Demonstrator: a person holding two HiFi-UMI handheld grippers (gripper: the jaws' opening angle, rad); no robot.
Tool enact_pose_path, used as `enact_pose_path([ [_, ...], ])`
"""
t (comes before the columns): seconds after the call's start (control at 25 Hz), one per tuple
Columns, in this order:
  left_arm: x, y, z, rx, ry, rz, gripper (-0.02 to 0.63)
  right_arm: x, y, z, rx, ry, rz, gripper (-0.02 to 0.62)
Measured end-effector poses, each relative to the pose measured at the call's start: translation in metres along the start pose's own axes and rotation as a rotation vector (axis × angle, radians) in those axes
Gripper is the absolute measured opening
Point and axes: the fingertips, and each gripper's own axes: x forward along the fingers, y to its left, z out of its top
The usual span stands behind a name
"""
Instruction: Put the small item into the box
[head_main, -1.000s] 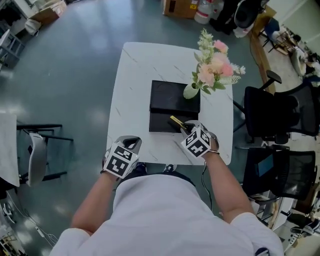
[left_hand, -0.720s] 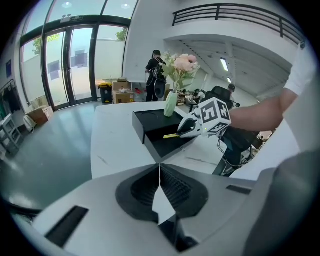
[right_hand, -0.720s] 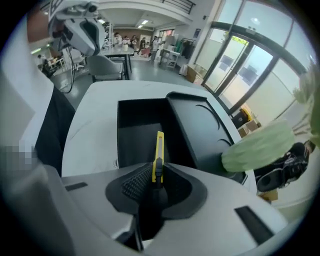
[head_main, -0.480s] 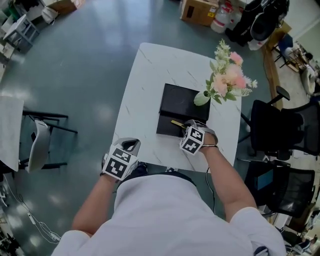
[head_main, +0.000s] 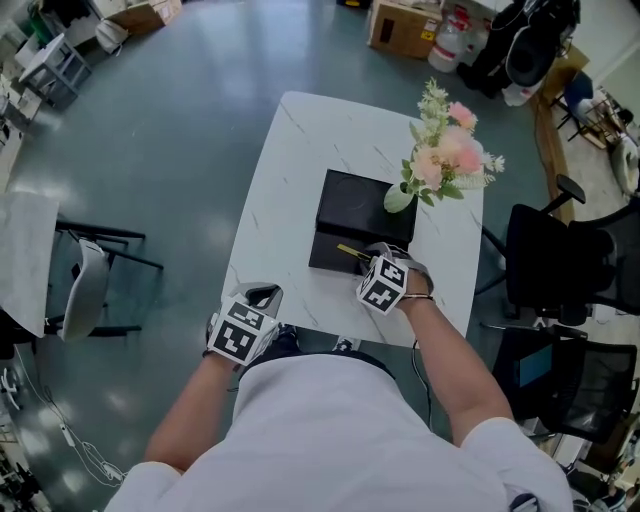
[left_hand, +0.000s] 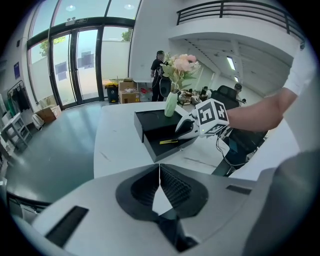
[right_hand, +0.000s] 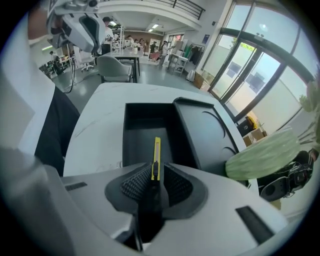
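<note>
While right gripper (right_hand: 156, 184) hangs over the open box (head_main: 327, 251), cutter (right_hand: 156, 156) stands between its pads. It is yellow and slim, and its long axis runs straight out from the jaws toward 12 o'clock in the right gripper view. Jaws have just been opening. A dark gap shows beside the right pad, so the hold reads as slackened, not clamped. Cutter's far end sits over the box's dark floor, inside the walls.

Head view: cutter pokes out of the gripper toward 10 o'clock, roughly along the near tray, clear of any wall. Lid (head_main: 355, 200) lies open at 12 o'clock of the tray. Vase (head_main: 398, 198) is at the lid's 3 o'clock edge.

Left gripper (left_hand: 159, 175): jaws together, nothing between them. It is parked at the near edge of the table (head_main: 290, 150), at 7 o'clock of the box and well apart from it. From its own view, box and cutter lie at 12 o'clock, with the cutter side-on and low in the tray, one end at the right gripper.

Judgement: cutter is already where it belongs, so what remains is letting go. Right hand is the one on the job and the left has no part. The safe way out looks like back toward 4 o'clock in the head view, along the cutter's own axis, so the pads don't drag it up the wall.
</note>
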Motion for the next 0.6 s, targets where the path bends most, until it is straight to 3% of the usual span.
enact_pose_path([
  [0.24,0.006,-0.034,0.016,0.024,-0.002,-0.028,0.017,-0.073,0.021,0.012,0.181,-0.214,-0.006,0.088],
  [0.44,0.013,-0.065,0.017,-0.077,-0.033,-0.081,0.017,-0.122,0.058,0.005,0.455,-0.436,0.111,0.081],
  [0.6,0.009,-0.086,0.019,-0.068,-0.066,-0.075,0.017,-0.139,0.071,-0.008,0.606,-0.549,0.164,0.074],
])
